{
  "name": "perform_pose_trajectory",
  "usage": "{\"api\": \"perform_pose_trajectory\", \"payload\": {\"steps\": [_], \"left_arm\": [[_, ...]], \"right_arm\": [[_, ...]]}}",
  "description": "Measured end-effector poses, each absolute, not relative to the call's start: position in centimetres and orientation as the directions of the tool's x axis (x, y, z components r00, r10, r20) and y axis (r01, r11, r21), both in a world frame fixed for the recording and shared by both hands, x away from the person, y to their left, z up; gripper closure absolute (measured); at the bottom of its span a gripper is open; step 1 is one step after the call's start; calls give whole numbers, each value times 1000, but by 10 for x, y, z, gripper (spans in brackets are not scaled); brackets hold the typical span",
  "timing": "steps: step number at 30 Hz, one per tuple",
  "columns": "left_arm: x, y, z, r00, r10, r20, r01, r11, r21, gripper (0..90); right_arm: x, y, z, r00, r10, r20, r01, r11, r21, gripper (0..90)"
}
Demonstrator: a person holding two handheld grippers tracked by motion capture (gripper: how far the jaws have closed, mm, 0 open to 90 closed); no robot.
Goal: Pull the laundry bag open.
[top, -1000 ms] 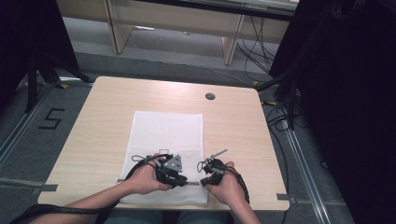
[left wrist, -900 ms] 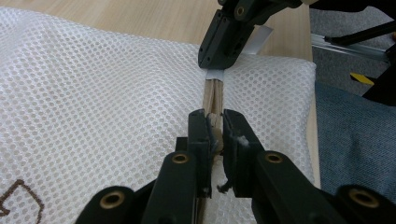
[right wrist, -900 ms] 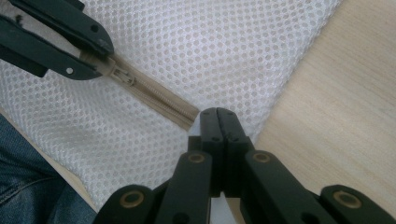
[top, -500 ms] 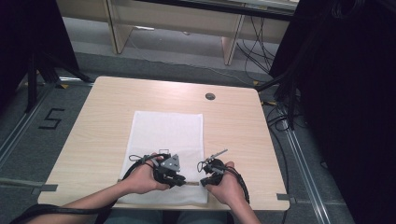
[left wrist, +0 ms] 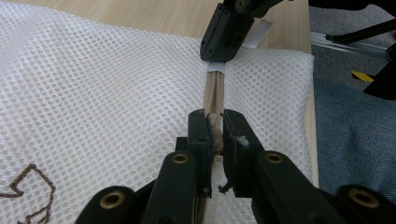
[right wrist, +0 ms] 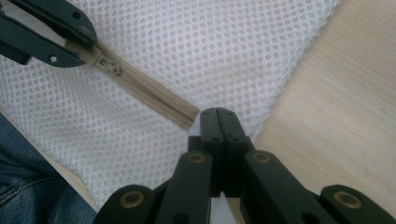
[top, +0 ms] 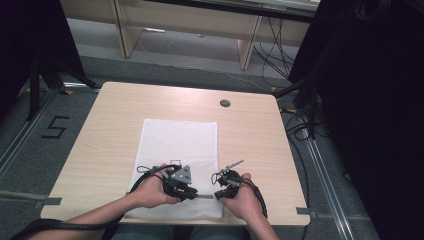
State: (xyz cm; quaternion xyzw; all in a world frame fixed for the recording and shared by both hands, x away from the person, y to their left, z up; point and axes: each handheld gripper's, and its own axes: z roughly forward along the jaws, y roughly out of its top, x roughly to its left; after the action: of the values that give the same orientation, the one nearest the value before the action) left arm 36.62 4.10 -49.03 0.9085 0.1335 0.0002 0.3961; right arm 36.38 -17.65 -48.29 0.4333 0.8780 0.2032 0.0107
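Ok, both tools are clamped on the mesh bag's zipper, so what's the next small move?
Probably draw the left tool along the zipper, away from the right tool. The left one is shut on the zipper pull, while the right pins the white mesh bag at the zipper's end, which looks closed between them; that hold should keep the bag from bunching.

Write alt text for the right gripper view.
The right tool is shut on the end of a beige zipper sewn into a white mesh bag. At upper left, the left tool grips the zipper's pull; bare wooden table shows at right.
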Motion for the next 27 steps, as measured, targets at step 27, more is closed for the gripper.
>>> {"api": "perform_pose_trajectory", "payload": {"steps": [27], "left_arm": [[365, 47, -489, 964, 244, -105, 242, -647, 723, 818]], "right_arm": [[363, -176, -483, -617, 771, 159, 764, 538, 358, 900]]}}
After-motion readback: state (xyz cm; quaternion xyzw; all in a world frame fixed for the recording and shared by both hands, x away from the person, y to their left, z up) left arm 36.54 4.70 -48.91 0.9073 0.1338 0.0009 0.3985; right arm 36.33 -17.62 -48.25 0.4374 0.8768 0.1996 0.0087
